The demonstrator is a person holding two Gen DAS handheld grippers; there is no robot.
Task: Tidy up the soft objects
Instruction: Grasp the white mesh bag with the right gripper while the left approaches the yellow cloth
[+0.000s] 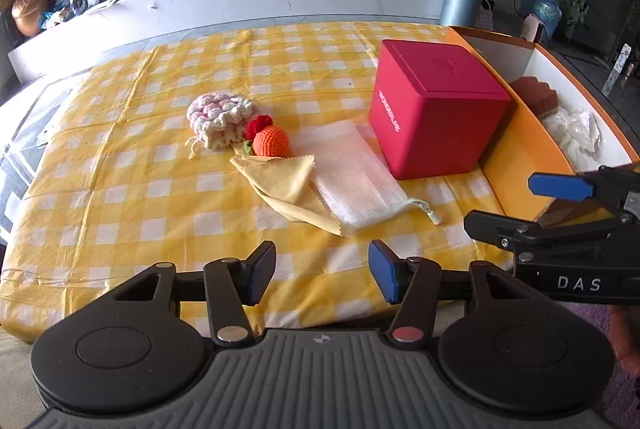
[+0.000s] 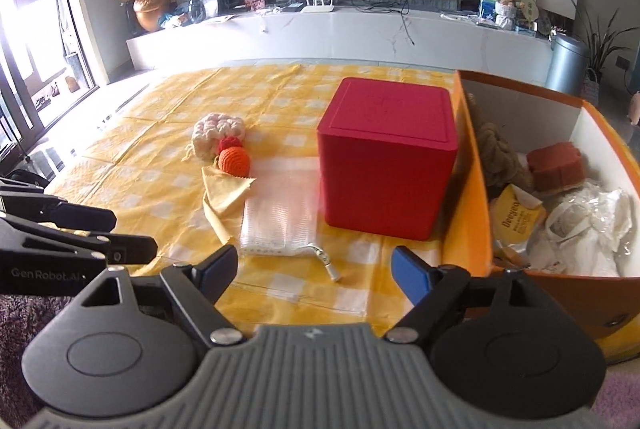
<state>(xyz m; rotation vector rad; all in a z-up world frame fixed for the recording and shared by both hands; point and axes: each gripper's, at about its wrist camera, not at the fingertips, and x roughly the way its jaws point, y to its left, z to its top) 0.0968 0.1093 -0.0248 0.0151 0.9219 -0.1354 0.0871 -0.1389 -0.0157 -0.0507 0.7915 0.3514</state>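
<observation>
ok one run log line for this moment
left gripper: open, empty | right gripper: open, empty | mesh bag, yellow cloth, crochet pieces: on table | orange box: partly filled

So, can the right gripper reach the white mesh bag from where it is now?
Probably yes. The right gripper is open and empty, and the white mesh bag lies flat just ahead of it on the checked cloth. The red box stands beside the bag, not across the path.

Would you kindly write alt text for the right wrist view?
The open right gripper hovers above a yellow checked tablecloth with a white mesh pouch, yellow cloth, orange crocheted ball and red box. An orange bin of soft items stands right.
</observation>
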